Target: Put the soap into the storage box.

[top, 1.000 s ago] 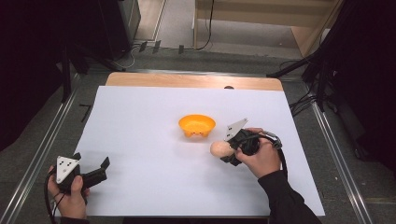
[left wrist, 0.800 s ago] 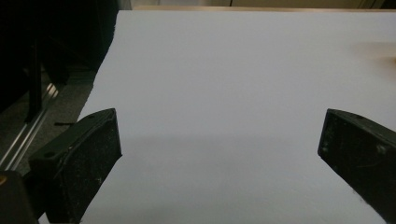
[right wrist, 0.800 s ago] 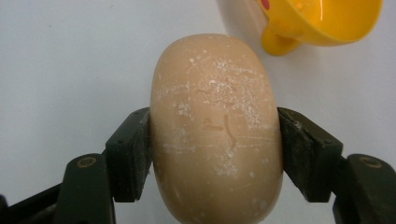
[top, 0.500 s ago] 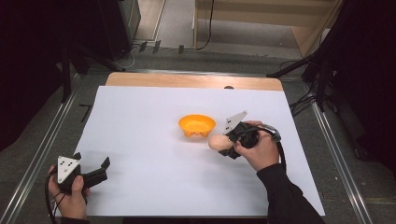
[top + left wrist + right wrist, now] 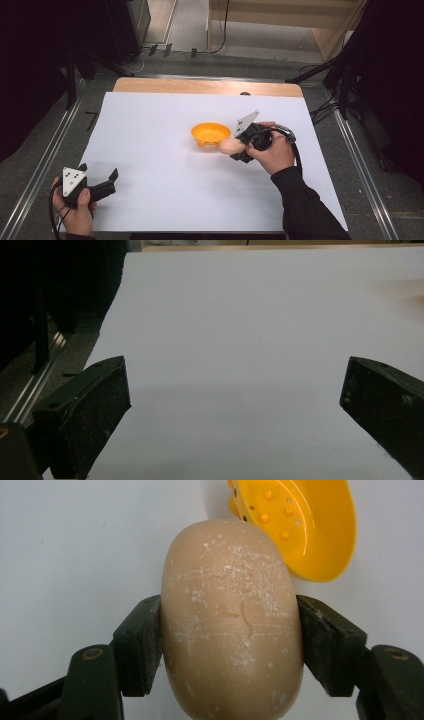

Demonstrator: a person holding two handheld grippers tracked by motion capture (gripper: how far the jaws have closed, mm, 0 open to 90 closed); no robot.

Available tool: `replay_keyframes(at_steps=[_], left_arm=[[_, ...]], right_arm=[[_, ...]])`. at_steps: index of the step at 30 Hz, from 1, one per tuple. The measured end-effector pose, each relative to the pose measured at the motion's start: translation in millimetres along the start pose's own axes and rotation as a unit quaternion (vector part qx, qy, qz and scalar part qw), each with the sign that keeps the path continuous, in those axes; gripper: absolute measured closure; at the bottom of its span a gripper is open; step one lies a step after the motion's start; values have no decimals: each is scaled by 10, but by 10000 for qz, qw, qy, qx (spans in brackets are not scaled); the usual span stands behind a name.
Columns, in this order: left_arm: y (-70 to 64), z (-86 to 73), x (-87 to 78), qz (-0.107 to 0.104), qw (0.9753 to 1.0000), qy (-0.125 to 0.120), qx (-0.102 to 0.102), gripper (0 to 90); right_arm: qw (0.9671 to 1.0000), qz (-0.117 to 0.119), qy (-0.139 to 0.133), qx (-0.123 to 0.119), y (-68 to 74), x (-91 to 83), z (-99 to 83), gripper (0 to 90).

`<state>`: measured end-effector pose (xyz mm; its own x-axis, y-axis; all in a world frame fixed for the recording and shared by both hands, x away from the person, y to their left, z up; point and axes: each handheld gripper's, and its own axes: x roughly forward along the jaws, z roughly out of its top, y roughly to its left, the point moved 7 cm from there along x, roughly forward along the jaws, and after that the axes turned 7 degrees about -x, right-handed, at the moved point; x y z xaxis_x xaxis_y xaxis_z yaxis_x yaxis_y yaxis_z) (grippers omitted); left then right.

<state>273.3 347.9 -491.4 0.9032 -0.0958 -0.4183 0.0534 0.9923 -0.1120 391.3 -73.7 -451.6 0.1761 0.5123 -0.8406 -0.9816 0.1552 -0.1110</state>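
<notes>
There is one tan oval bar of soap (image 5: 232,620), dusted with white specks, and one orange soap dish (image 5: 210,134) with raised studs and small holes inside. One white sheet (image 5: 165,165) covers the one counter (image 5: 200,86). Two grippers are present: the left gripper (image 5: 97,181) and the right gripper (image 5: 234,149).

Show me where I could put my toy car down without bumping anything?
Bare white sheet lies between the left tongs and the orange dish, and along the far edge. It is crowded where the right tongs hold the soap beside the dish.
</notes>
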Motion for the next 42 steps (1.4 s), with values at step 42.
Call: replay_keyframes(at_steps=[42], left_arm=[[0, 0, 0, -32, 10000, 1, 2, 0]], right_arm=[[9995, 134, -131, -237, -321, 137, 390, 330]])
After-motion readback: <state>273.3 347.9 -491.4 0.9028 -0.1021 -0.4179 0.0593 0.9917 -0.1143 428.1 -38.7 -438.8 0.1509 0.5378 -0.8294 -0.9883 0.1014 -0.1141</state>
